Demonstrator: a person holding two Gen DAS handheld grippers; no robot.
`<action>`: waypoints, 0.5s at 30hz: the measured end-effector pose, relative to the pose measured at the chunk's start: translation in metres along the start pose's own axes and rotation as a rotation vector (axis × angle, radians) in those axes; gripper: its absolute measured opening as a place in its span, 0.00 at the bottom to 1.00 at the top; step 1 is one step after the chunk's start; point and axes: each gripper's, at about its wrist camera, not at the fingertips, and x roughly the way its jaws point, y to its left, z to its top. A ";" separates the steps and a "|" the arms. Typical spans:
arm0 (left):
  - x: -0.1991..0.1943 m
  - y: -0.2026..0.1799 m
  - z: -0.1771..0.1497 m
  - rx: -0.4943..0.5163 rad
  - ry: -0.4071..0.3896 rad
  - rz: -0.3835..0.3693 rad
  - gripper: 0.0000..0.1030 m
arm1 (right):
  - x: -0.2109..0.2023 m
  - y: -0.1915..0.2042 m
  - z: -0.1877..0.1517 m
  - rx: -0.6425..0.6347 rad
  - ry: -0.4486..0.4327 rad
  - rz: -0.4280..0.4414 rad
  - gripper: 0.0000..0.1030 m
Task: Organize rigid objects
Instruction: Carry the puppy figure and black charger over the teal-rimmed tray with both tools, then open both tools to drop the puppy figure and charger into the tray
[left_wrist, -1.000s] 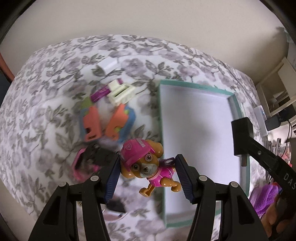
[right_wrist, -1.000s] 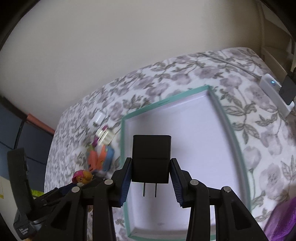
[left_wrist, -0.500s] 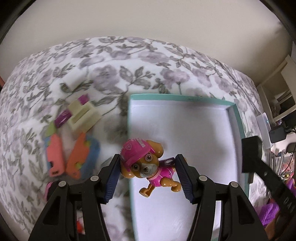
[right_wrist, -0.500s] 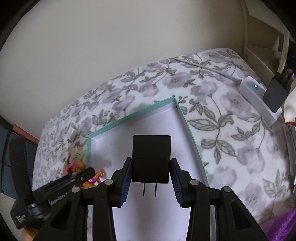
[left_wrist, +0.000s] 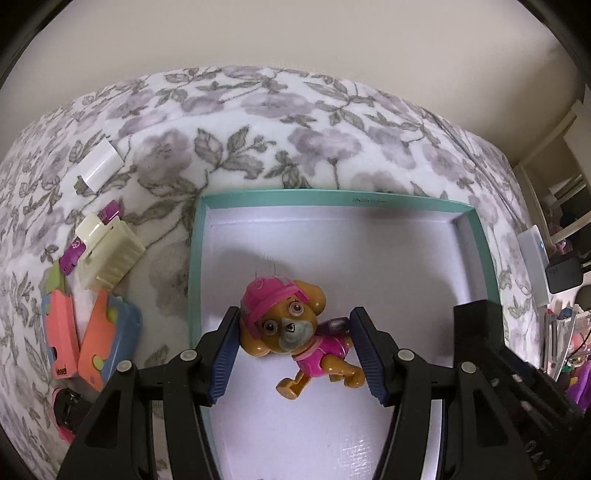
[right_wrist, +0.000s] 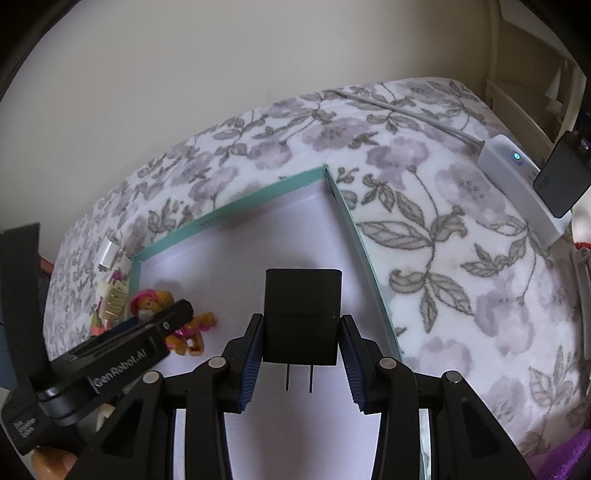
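A toy puppy (left_wrist: 295, 328) in a pink cap and pink outfit sits between the blue ribbed pads of the left hand-held gripper (left_wrist: 295, 354), whose jaws stand about half open and press on the figure from both sides, one pad at its head and the other at its back. The puppy hangs over the white floor of a shallow box with a teal rim (left_wrist: 195, 266), near the box's left wall.

The right hand-held gripper (right_wrist: 300, 354) has its jaws drawn fairly narrow and clamped on a black plug adapter (right_wrist: 301, 314), its two metal prongs pointing back toward the camera. The adapter is held over the same box (right_wrist: 369, 258), closer to its right wall.

The box rests on a bed cover (left_wrist: 258, 122) printed with grey-purple flowers. To the left of the box lie the other loose pieces: a small white charger block (left_wrist: 99, 169), a cream plastic part with ridges (left_wrist: 107, 258), a purple piece (left_wrist: 74, 256) touching it, and two orange pieces on a blue one (left_wrist: 92, 339). To the right of the box, at the cover's edge, a white power strip (right_wrist: 517, 184) carries a black adapter (right_wrist: 561, 181).
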 end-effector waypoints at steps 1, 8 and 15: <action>0.000 0.001 0.001 -0.003 0.003 -0.001 0.59 | 0.003 0.000 -0.001 0.001 0.008 -0.003 0.41; 0.000 0.004 0.001 -0.028 0.014 -0.012 0.59 | 0.010 -0.002 -0.004 0.010 0.028 -0.007 0.42; -0.014 0.006 -0.006 -0.054 0.014 -0.030 0.61 | -0.003 -0.002 -0.002 0.024 0.018 -0.001 0.46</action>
